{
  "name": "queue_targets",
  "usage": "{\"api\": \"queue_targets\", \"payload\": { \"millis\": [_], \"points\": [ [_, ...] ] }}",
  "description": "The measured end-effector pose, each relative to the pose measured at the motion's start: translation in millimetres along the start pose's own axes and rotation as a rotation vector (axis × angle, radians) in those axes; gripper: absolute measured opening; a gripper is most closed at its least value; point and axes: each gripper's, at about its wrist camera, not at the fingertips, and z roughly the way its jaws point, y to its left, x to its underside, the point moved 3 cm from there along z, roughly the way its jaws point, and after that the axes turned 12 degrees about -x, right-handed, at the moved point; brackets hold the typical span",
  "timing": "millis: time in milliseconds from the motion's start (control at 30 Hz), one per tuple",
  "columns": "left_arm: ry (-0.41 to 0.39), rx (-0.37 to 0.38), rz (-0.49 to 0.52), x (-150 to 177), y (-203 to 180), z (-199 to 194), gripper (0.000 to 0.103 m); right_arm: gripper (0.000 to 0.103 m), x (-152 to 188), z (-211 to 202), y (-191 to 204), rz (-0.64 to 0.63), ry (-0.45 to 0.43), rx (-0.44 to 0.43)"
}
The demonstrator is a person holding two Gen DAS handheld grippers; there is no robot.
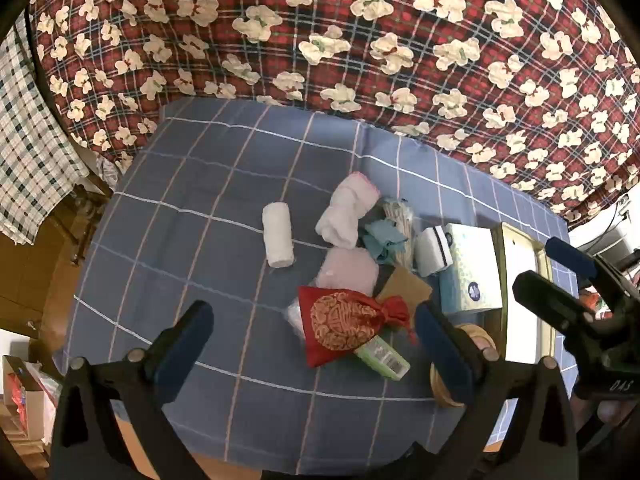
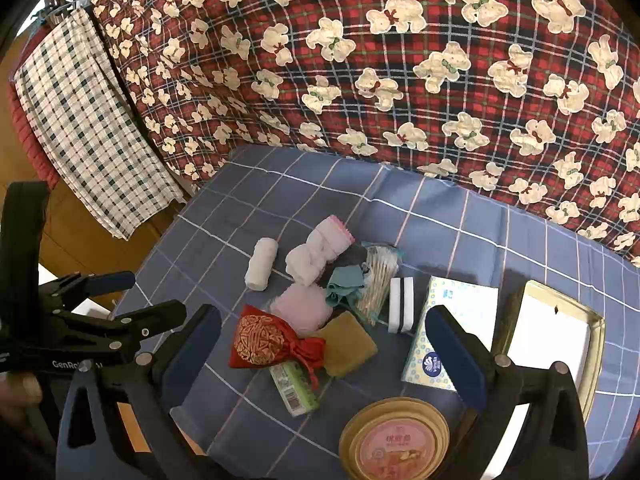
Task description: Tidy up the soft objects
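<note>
Soft items lie in a heap on the blue checked tablecloth [image 1: 168, 264]: a white rolled towel [image 1: 277, 235] [image 2: 261, 258], a white and pink rolled cloth [image 1: 348, 210] [image 2: 318, 250], a pink puff [image 1: 352, 270] [image 2: 302, 308], a teal cloth [image 1: 382, 240] [image 2: 344, 284], a tan sponge [image 2: 348, 344] and a red and gold pouch [image 1: 344, 322] [image 2: 266, 340]. My left gripper [image 1: 312, 344] is open and empty above the pouch. My right gripper [image 2: 324, 352] is open and empty above the pouch and sponge.
A tissue pack [image 1: 472, 268] [image 2: 452, 324], a black and white sponge [image 2: 401, 304], cotton swabs [image 2: 376, 280], a green packet [image 2: 294, 392], a round tin [image 2: 394, 440] and a gold-rimmed tray [image 2: 556, 344] lie at the right. A red bear-print quilt [image 1: 360, 40] rises behind.
</note>
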Motion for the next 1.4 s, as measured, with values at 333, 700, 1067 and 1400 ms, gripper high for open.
{"api": "queue_targets", "payload": {
  "millis": [333,700,1067,1400],
  "points": [
    [-0.008,-0.003,0.001,2.6,-0.8,-0.3,0.102,0.103,-1.1,-0.6,-0.5,0.003,0.003,0.000],
    [-0.003,-0.004,0.003,3.2,-5.7,-0.5,0.102,0.103,-0.1,-1.1,-3.2,0.009,0.004,0.001],
    [-0.003,-0.004,0.003,3.6,-5.1,0.2,0.102,0.103,0.7,-0.3,-4.4,0.010,0.003,0.001],
    [0.001,-0.004,0.003,3.9,-6.6,0.6,0.102,0.103,0.5,0.5,-4.7,0.011,0.005,-0.001]
  ]
}}
